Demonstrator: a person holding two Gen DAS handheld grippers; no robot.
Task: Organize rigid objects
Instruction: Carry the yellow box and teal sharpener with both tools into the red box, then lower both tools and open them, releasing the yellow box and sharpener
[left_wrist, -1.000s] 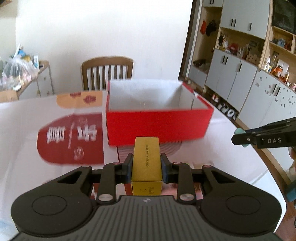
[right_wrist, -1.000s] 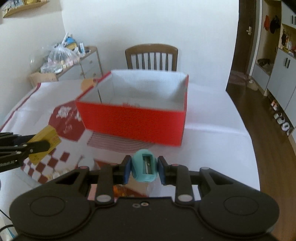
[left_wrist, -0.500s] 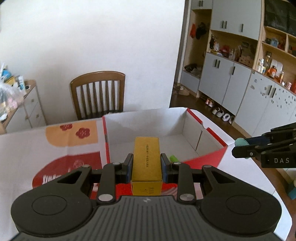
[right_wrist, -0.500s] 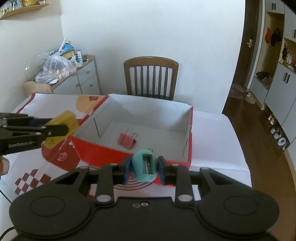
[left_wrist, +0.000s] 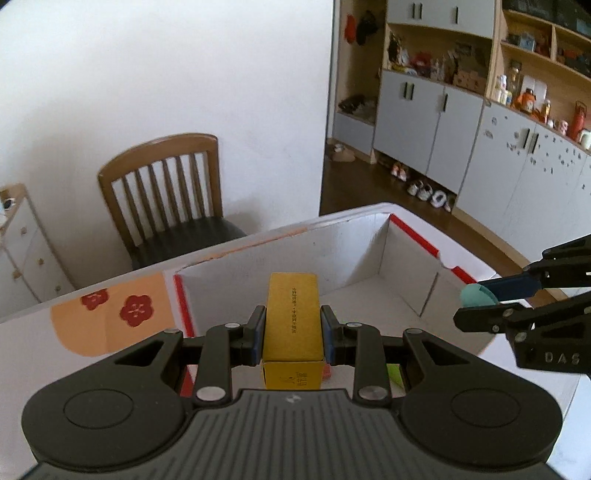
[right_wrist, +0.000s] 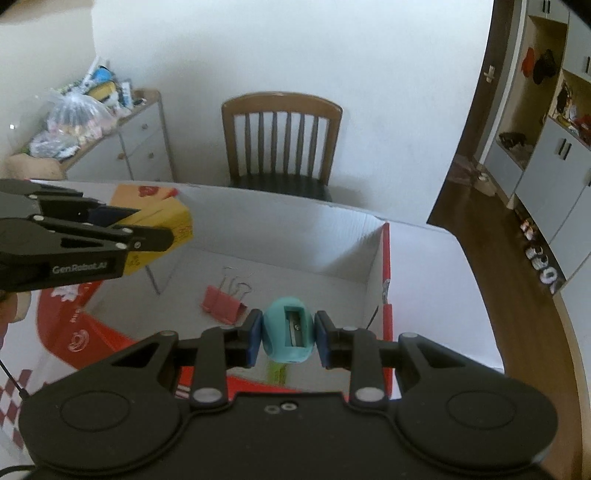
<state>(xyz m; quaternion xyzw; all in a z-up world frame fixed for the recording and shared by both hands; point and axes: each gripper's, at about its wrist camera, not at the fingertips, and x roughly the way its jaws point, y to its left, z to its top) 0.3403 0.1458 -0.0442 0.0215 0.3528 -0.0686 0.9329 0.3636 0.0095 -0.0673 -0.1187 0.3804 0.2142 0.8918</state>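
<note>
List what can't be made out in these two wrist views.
- Green item in the red box: right wrist view, mostly hidden behind the teal sharpener and right gripper.
- Print on the yellow box: left wrist view, too small.
- Box floor near the camera: left wrist view, covered by the left gripper.

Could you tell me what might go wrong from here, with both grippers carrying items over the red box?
The yellow carton and teal sharpener hang above the red box; if released here, either could bounce. The sharpener might land on the red binder clip. The left gripper and right gripper are close together and could collide.
</note>
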